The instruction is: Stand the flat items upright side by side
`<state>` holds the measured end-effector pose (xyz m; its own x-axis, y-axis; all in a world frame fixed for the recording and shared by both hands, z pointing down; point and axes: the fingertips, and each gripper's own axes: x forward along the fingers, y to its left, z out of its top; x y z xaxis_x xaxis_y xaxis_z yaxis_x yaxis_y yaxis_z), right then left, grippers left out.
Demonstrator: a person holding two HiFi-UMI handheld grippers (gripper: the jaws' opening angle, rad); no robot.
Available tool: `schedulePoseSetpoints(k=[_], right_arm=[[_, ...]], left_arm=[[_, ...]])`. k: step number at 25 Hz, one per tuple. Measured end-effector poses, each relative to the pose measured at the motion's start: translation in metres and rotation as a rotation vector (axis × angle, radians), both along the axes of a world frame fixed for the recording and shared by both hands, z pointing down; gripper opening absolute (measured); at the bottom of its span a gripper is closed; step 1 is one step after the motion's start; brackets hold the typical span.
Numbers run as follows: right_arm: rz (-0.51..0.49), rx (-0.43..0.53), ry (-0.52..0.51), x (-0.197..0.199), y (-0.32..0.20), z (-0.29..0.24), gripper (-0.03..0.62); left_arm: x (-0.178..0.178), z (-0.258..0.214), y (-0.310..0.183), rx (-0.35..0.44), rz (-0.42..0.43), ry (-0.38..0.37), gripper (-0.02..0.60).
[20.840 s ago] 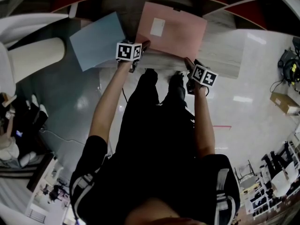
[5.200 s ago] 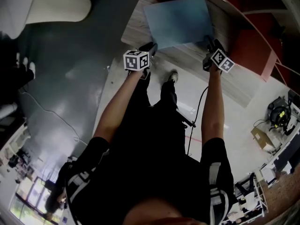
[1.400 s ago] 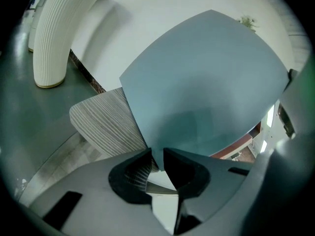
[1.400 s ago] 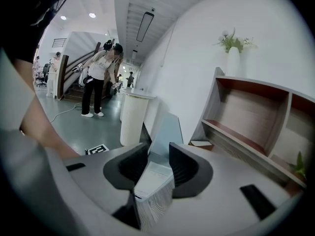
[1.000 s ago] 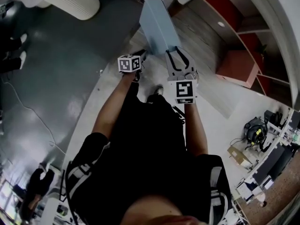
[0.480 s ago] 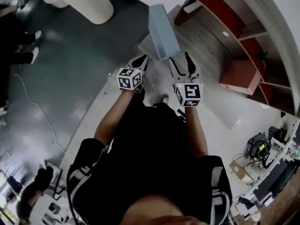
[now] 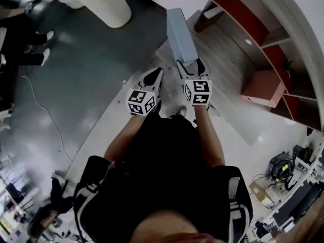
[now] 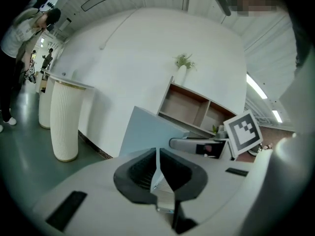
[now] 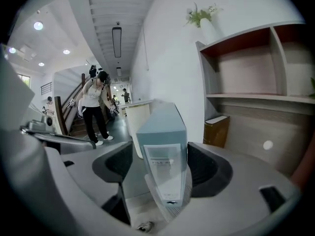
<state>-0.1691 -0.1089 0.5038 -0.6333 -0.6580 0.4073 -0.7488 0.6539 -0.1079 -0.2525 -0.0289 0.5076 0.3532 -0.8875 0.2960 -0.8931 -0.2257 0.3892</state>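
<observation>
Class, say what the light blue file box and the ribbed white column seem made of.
Light blue file box: likely plastic-covered board, smooth matte faces, glossy label pocket on spine. Ribbed white column: perhaps plaster or moulded plastic; matte, evenly fluted.

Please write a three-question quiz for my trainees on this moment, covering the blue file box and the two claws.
1. True or false: the blue file box lies flat.
2. Which claw has the box between its jaws? A: left claw. B: right claw. C: neither.
3. Fill in: the left claw's jaws are ____.

Key:
1. False. The box stands upright.
2. B. The right claw's jaws have just been opening and stand clear of the box's sides.
3. Shut. The jaws have just been closing, and nothing shows between them.
</observation>
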Motion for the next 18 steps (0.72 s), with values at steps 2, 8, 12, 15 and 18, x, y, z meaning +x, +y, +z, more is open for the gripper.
schedulePoseSetpoints(k=[2,8,12,15,18], right_arm=[[0.004,-0.002,0.012,-0.003,-0.006,0.005,0.344],[0.018,-0.011,0.054,-0.012,-0.020,0.019,0.344],[0.042,-0.030,0.075,-0.011,-0.026,0.024,0.325],[0.060,-0.023,0.065,-0.005,-0.028,0.019,0.306],[0.115,-0.002,0.017,0.009,-0.033,0.009,0.299]], left_arm=[[-0.001,-0.005,0.001,0.016,0.003,-0.016,0.041],[-0.010,-0.002,-0.004,0.008,0.005,-0.027,0.040],[-0.015,-0.002,-0.011,0.015,0.024,-0.025,0.040],[-0.017,-0.002,-0.020,0.014,0.048,-0.030,0.040],[-0.012,-0.001,-0.034,0.017,0.091,-0.029,0.040]])
